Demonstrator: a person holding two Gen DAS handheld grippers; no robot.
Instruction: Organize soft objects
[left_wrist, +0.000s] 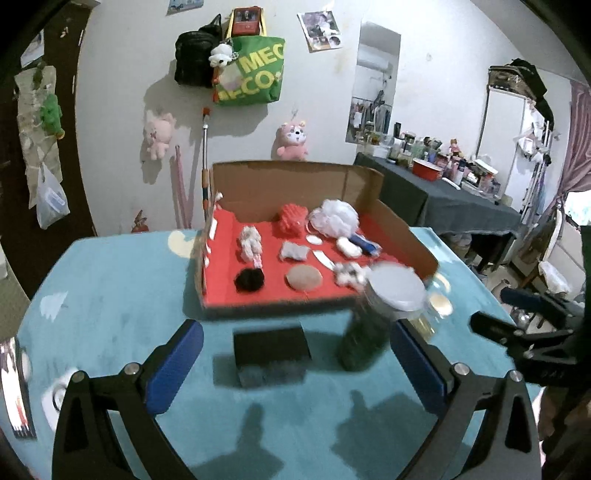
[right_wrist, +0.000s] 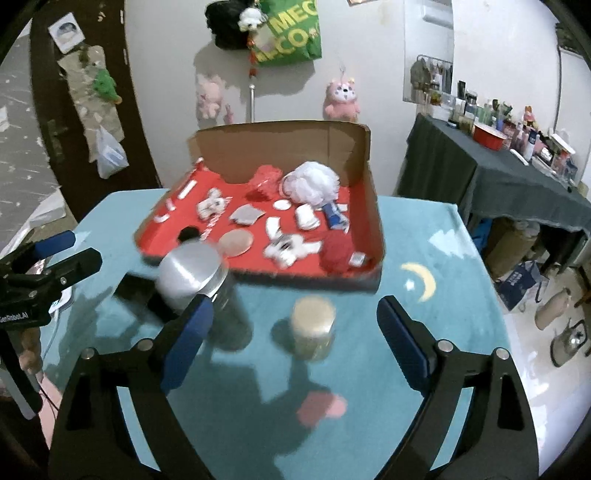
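Both tongs hang above the near part of the teal-covered surface, and both stand spread wide with nothing between their blue pads. The left tongs hover over a small black box lying flat on the cloth. Just right of that box stands a dark jar with a pale grey lid, blurred in both views. The right tongs frame a shorter jar with a tan lid, which stands on the cloth between the pads but apart from both. The soft things lie farther off in a shallow cardboard tray with a red lining, set at the far middle of the surface with its back flap upright. In it, toward the far side, sit a white mesh bath pouf and a red knitted ball beside it. Nearer lie a small pale doll, a grey cloth scrap, a black fluffy puff, a round beige sponge and a white plush with dark markings. A red woolly lump rests in the tray's near right corner. On the wall behind hang a green tote bag and two pink plush toys.
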